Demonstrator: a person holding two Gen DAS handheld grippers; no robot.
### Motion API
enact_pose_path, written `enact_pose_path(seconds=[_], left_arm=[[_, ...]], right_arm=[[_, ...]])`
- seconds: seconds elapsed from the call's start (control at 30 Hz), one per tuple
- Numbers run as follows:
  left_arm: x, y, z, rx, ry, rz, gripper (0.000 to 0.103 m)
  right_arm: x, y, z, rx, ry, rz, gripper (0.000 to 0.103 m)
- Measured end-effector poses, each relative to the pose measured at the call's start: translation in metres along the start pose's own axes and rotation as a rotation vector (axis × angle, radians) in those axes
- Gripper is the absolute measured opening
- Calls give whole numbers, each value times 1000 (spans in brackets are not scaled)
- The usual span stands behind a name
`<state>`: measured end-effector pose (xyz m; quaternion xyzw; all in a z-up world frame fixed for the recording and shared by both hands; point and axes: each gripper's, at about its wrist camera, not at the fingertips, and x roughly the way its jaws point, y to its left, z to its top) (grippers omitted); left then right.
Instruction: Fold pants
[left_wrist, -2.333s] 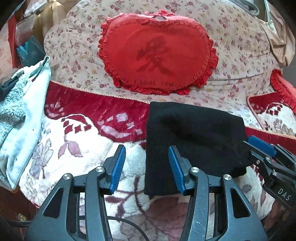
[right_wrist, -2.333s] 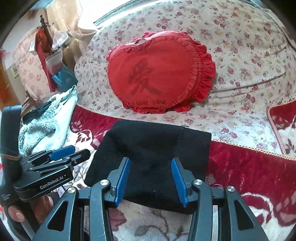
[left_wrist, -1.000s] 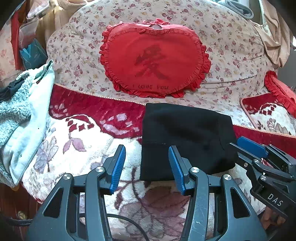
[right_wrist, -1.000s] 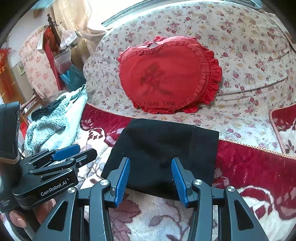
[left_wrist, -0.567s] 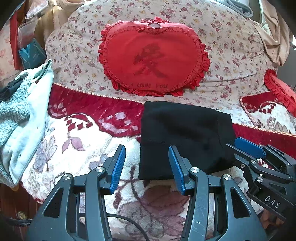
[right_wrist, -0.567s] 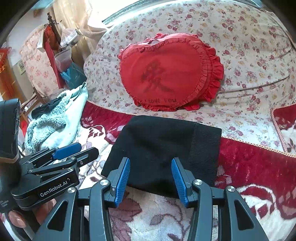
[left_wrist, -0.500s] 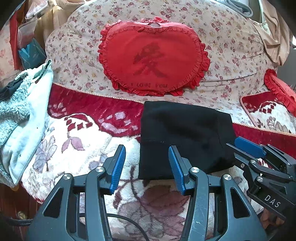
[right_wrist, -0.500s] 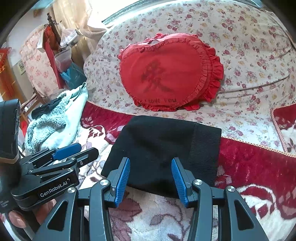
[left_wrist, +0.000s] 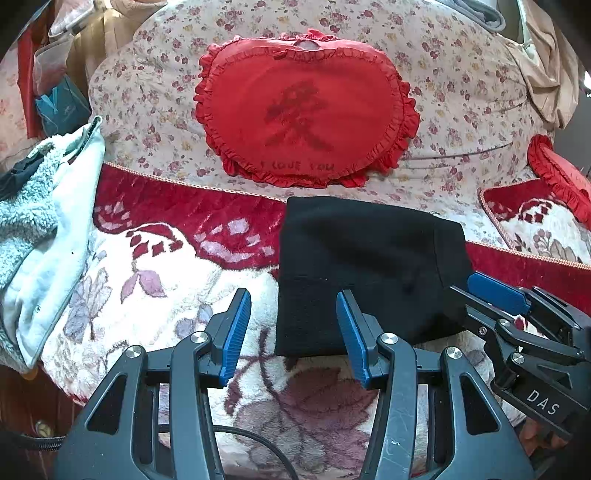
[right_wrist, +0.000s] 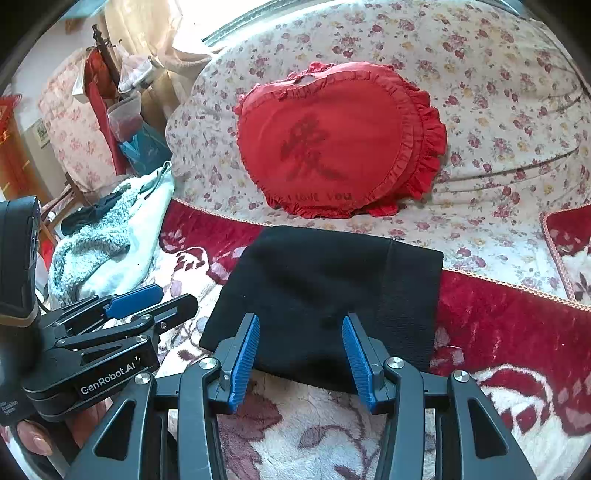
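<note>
From the left wrist view, the black pants (left_wrist: 365, 269) lie as a compact folded rectangle on the red-and-white floral blanket (left_wrist: 155, 280) that covers the sofa seat, just below the red heart-shaped cushion (left_wrist: 306, 122). The left tool (left_wrist: 293, 328) hangs above the near edge with its blue pads spread and nothing between them; the pants' near left corner sits at about 1 o'clock from the tool's middle, partly behind the right-hand pad. The right tool (left_wrist: 491, 295) comes in from 3 o'clock, its tips close by the pants' near right corner; from this angle I cannot tell whether they touch the cloth. I judge the folding to be at or near its end: the bundle looks squared, with one visible seam line across its front part. The next move, if any, would be a light press or tidy of the near edge, or simply drawing both tools clear.

From the right wrist view, the right tool (right_wrist: 301, 350) is likewise spread and empty, and the pants (right_wrist: 325, 288) fill the space from 11 to 1 o'clock, the near edge passing behind both pads. The left tool (right_wrist: 147, 299) sits at 9 o'clock, just beside the pants' left corner, apart from it. A pale fleece garment (right_wrist: 110, 236) lies well off at 10 o'clock.
</note>
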<state>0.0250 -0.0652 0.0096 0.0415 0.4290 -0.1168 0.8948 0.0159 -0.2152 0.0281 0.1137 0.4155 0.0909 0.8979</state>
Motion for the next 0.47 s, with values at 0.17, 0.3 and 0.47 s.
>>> enact_pose_path(seconds=[0.17, 0.3, 0.47], left_arm=[[2, 3, 1, -2, 4, -2, 48], [4, 8, 1, -16, 5, 0, 48], [7, 14, 3, -18, 10, -2, 48]], right_arm=[[1, -1, 0, 0, 2, 1, 45], [2, -1, -1, 2, 4, 3, 45], [3, -7, -2, 6, 2, -1, 45]])
